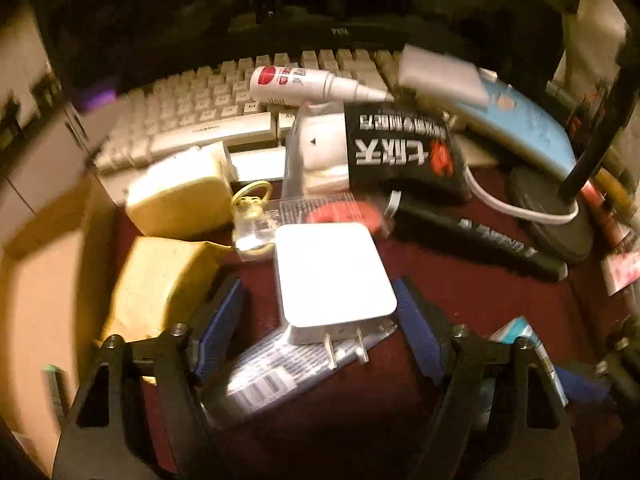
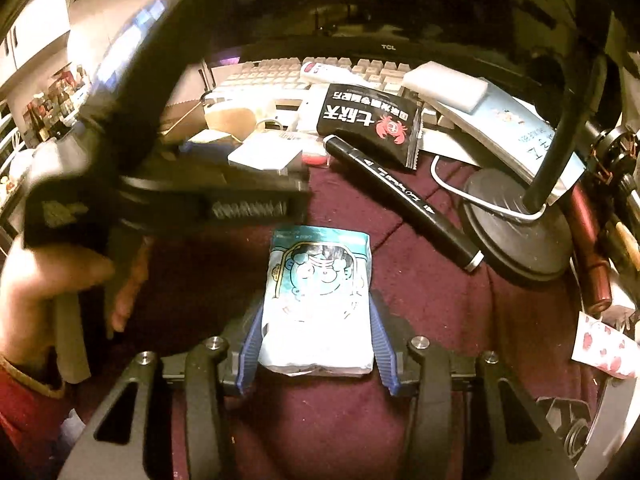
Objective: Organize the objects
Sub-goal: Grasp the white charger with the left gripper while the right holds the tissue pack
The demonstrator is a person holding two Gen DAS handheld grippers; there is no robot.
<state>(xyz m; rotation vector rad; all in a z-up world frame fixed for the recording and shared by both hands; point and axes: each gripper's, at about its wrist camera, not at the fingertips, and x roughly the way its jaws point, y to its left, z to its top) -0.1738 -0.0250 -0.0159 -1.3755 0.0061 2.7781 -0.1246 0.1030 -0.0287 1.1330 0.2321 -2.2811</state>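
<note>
Left gripper (image 1: 320, 316) jaws spread wide; right gripper (image 2: 316, 344) jaws clamped, angled down.

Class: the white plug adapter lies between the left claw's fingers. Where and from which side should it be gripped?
Grip the white plug adapter across its two smooth side faces, coming from above on the prong end with the left claw. The body is a flat rounded block, its metal prongs point toward the claw, and the open fingers already flank both sides.

Desk mat (image 2: 440, 320): tissue pack (image 2: 320, 300) nearest; marker pen (image 2: 400, 196) lying aslant behind it, to the right; lamp base (image 2: 520, 232) right of the pen. Snack packet (image 2: 372, 124) behind the pen, overlapping keyboard (image 2: 260, 76). Plug adapter (image 1: 332, 276) lying on a barcoded packet (image 1: 272, 380).
</note>
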